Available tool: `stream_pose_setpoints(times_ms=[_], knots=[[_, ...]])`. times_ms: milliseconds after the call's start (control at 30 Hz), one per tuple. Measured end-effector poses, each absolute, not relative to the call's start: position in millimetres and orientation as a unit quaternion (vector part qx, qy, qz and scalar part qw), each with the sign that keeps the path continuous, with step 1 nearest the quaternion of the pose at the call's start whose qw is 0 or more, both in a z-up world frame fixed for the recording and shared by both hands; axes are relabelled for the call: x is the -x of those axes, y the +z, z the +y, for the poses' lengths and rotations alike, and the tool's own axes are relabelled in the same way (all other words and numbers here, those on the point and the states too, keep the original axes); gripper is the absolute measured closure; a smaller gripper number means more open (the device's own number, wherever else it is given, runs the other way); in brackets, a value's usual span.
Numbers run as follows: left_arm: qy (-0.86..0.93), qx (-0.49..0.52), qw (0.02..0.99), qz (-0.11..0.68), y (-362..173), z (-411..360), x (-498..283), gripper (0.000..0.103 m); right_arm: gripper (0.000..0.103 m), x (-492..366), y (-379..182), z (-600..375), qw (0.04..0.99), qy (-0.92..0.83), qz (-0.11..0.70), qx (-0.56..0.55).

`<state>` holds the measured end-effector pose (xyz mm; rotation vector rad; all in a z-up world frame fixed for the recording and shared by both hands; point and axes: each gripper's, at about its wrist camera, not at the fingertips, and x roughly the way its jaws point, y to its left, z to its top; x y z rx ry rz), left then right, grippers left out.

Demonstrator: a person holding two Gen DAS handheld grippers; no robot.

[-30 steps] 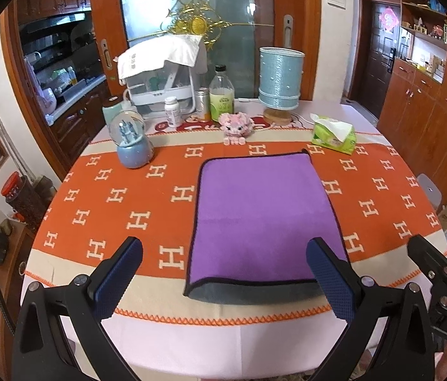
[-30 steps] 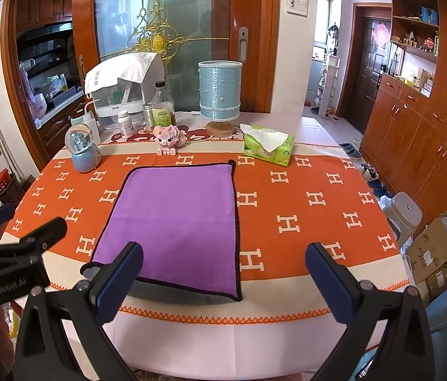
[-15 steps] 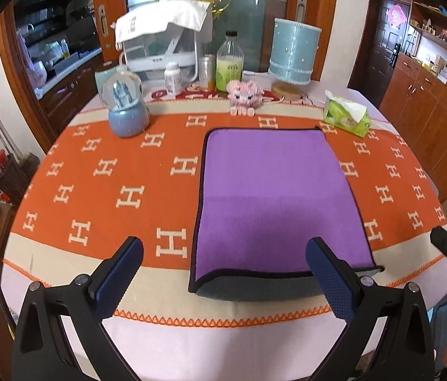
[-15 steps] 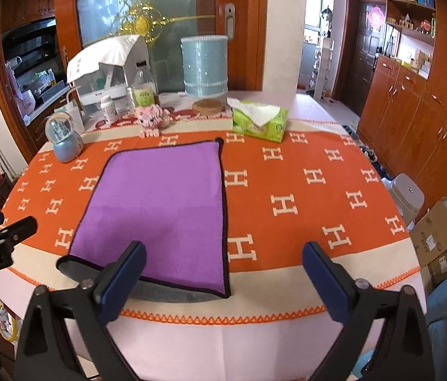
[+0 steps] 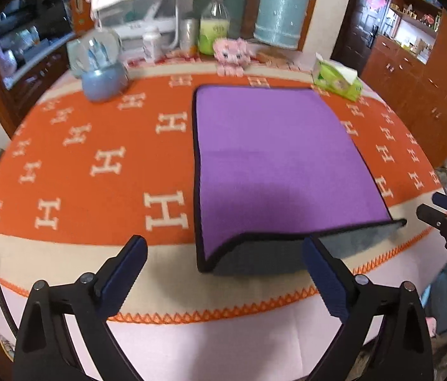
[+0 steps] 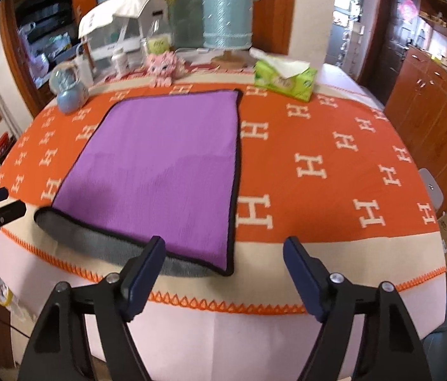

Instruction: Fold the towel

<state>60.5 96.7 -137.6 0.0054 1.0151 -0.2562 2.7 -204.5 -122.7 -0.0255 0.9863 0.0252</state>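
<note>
A purple towel with a black hem and a grey underside lies folded once on the round table, its near edge close to the table's front rim; it also shows in the right wrist view. My left gripper is open and empty, just short of the towel's near left corner. My right gripper is open and empty, just short of the towel's near right corner. Each gripper shows at the edge of the other's view.
The orange H-pattern tablecloth covers the table. At the back stand a snow globe, a pink toy, a bottle, a blue lampshade and a green tissue pack. Wooden cabinets stand at the right.
Both grippers have moved forward and lower toward the towel's near edge. The right gripper's jaws have narrowed a little but stay open. The towel has not moved.
</note>
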Motion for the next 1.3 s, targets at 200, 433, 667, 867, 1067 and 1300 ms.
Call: stream_pose_setpoints(times_ms=[200, 433, 667, 867, 1067, 1300], knots=[[-0.140, -0.039, 0.848, 0.510, -163, 94, -70, 0.034, 0.037, -2, -140, -202, 0.873, 0.036, 0.486, 0.026], [-0.184, -0.055, 0.830, 0.523, -175, 89, -75, 0.036, 0.044, -3, -150, -205, 0.865, 0.073, 0.495, 0.029], [-0.234, -0.059, 0.814, 0.529, -178, 86, -82, 0.036, 0.058, -5, -159, -204, 0.856, 0.112, 0.502, 0.055], [-0.256, -0.054, 0.801, 0.539, -184, 85, -91, 0.046, 0.076, -5, -165, -205, 0.847, 0.128, 0.512, 0.066], [-0.267, -0.057, 0.792, 0.546, -187, 82, -90, 0.055, 0.081, -5, -164, -203, 0.848, 0.129, 0.508, 0.076], [-0.262, -0.065, 0.792, 0.548, -187, 83, -87, 0.069, 0.088, -7, -162, -202, 0.848, 0.128, 0.506, 0.089]])
